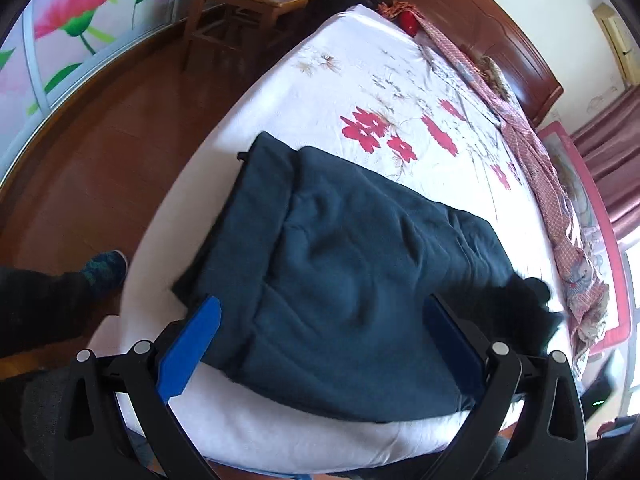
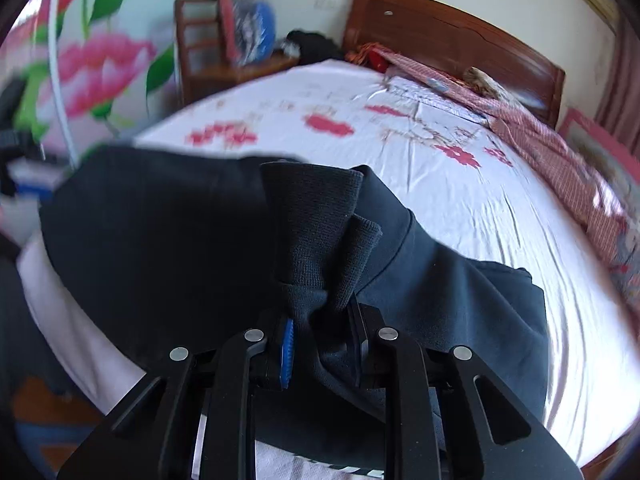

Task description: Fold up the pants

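Right gripper [image 2: 324,320], black frame with blue-faced pads: jaws drawn close, clamped on the bunched ribbed cuff [image 2: 320,236] of the dark navy fleece pants [image 2: 160,248]. The cuff stood up out of the jaws in crumpled folds; the rest of the garment draped away to both sides over the white bed sheet with red flower print [image 2: 440,200]. The pad on the viewer's right was largely buried in cloth and hard to make out. Background in this view was smeared with blur, most heavily at the left edge. The gripper pointed steeply downward toward the bed.

Left gripper [image 1: 320,328], same black frame and blue pads: jaws spread wide, one finger either side of the pants [image 1: 340,272], no pad pressing on the cloth. It also tilted downward over the near end of the garment.

Pants: lying on the near part of the bed, partly folded, one layer lapped over another, near edge just short of the mattress edge. A blurred dark mass at the right side of the garment in the left view could not be identified.

Other items: wooden headboard [image 1: 480,20]; red patterned quilt [image 1: 540,168] along the far side; wooden chair [image 1: 248,4], cut off at the top. A person's dark trouser leg and patterned shoe [image 1: 104,272] stood on the brown wooden floor [image 1: 100,160].
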The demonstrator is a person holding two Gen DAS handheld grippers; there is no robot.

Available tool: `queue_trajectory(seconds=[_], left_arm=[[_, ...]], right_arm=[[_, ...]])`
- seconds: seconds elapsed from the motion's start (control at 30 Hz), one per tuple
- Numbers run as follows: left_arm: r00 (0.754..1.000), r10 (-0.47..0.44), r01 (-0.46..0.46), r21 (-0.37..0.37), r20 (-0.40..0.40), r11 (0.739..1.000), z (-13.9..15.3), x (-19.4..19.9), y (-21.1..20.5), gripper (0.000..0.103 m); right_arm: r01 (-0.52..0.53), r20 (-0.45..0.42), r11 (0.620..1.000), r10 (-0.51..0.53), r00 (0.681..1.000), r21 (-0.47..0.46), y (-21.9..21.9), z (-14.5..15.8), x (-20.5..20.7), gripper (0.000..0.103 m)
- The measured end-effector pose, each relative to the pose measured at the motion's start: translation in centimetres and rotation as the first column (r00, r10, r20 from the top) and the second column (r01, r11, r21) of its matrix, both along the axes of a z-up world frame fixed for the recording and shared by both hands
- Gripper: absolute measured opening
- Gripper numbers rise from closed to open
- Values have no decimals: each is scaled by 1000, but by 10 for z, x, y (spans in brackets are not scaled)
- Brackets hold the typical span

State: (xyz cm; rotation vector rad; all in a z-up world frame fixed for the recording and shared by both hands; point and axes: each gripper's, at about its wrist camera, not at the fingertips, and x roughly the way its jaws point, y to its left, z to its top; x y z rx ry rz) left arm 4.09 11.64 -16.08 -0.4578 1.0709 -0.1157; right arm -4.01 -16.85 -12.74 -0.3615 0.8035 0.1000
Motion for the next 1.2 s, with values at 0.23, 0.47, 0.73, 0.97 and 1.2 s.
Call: queue_trajectory(seconds=[0.23,0.47,0.73,0.97,1.2], left_arm=[[997,72,-71,36,-6,997,3,-2,38,101],[994,50,-45,57,-93,997,-19,11,53,101],[988,65,-50,104,-143,993,-42,15,54,101],[992,-8,22,111,-123,994,-48,28,32,101],[990,-59,74,118,-124,990,-54,36,14,101]], right_arm=[[-9,-5,981,8,1000,-194,15,-24,-14,21],[-16,-22,944,10,1000,-330,32,-36,1,69],[-44,95,959,73,993,-280,24,5,-39,99],[295,33,955,-295,955,3,-67,29,7,99],[444,-207,877,-406,890,185,-112,-17,27,99]])
